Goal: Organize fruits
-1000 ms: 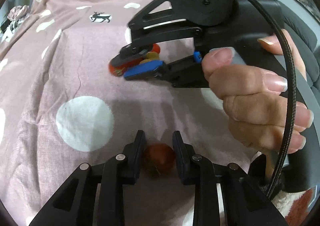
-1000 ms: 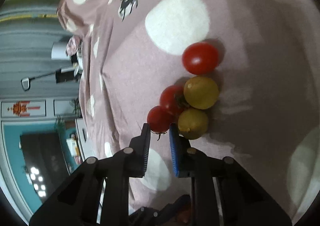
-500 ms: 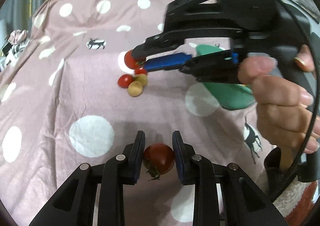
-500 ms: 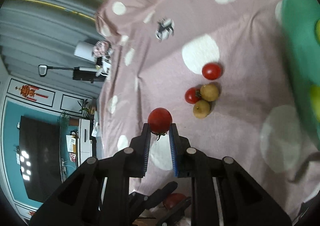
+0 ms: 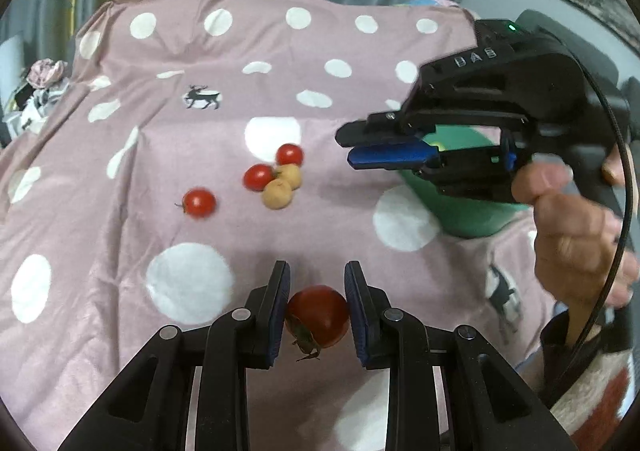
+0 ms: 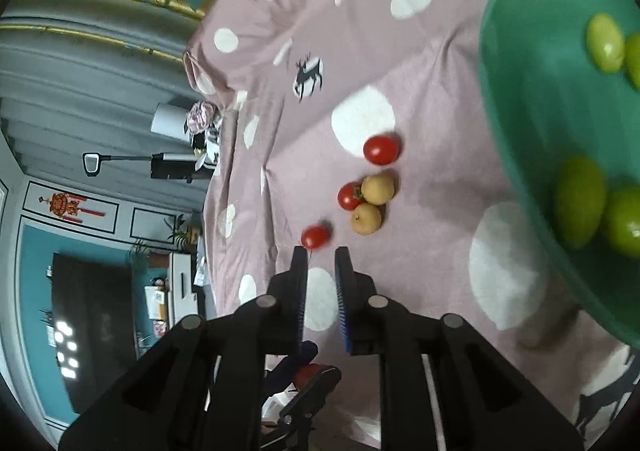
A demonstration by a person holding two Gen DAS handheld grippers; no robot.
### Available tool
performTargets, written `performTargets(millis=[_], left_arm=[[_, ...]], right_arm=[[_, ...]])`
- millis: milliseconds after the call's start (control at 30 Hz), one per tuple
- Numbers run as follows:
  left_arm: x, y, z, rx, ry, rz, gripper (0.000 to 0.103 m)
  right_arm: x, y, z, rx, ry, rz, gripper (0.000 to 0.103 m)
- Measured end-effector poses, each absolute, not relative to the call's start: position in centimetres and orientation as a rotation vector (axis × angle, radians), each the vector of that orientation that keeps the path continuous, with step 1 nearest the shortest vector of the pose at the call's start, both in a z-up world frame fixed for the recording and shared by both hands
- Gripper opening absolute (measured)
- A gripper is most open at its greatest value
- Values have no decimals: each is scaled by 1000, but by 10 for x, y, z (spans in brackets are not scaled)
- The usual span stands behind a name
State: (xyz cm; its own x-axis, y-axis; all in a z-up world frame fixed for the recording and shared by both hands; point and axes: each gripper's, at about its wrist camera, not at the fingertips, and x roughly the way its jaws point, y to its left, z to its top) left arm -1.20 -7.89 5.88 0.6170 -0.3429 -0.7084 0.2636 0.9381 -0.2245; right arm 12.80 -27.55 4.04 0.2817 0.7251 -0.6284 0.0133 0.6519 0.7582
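My left gripper point(image 5: 318, 305) clamps a large tomato point(image 5: 318, 316), lifted ready for the green bowl point(image 6: 532, 155). My right gripper point(image 6: 321, 275) is empty, its jaws parted narrowly above 1 loose cherry tomato point(image 6: 315, 237).

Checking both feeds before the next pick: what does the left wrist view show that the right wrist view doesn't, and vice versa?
Only the left wrist view: the left gripper shut on a large dark-red tomato, and the right hand on its black gripper.

Only the right wrist view: yellow-green fruits inside the green plastic bowl.

Both: three small red cherry tomatoes, two tan round fruits, and the pink polka-dot cloth.
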Motion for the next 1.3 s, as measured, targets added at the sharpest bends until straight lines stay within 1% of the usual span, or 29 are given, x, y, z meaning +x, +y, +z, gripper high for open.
performTargets(millis=[100, 233, 400, 567, 633, 700, 833, 933, 1200, 1300], left_arm=[[-15, -72, 54, -89, 853, -347, 28], [-17, -56, 49, -100, 863, -316, 28], [-21, -33, 47, -139, 869, -289, 28], [-20, -26, 42, -150, 886, -309, 28], [-18, -26, 38, -145, 899, -308, 28], [-17, -24, 33, -154, 913, -302, 28], [-16, -21, 24, -189, 940, -308, 28], [-20, -18, 25, -185, 930, -298, 28], [-20, -12, 28, -199, 923, -282, 28], [-21, -16, 30, -176, 911, -280, 28]], right_arm=[[134, -261, 31, 745, 1237, 525, 29], [146, -233, 14, 762, 1291, 530, 33], [167, -193, -3, 747, 1359, 530, 33], [193, -170, -12, 704, 1395, 459, 32], [198, -162, -19, 678, 1424, 427, 26], [198, -157, -16, 666, 1423, 441, 31], [202, -144, -17, 617, 1408, 427, 27], [202, -141, -17, 597, 1397, 419, 25], [194, -145, -17, 623, 1371, 407, 25], [186, -153, -6, 592, 1342, 413, 25]])
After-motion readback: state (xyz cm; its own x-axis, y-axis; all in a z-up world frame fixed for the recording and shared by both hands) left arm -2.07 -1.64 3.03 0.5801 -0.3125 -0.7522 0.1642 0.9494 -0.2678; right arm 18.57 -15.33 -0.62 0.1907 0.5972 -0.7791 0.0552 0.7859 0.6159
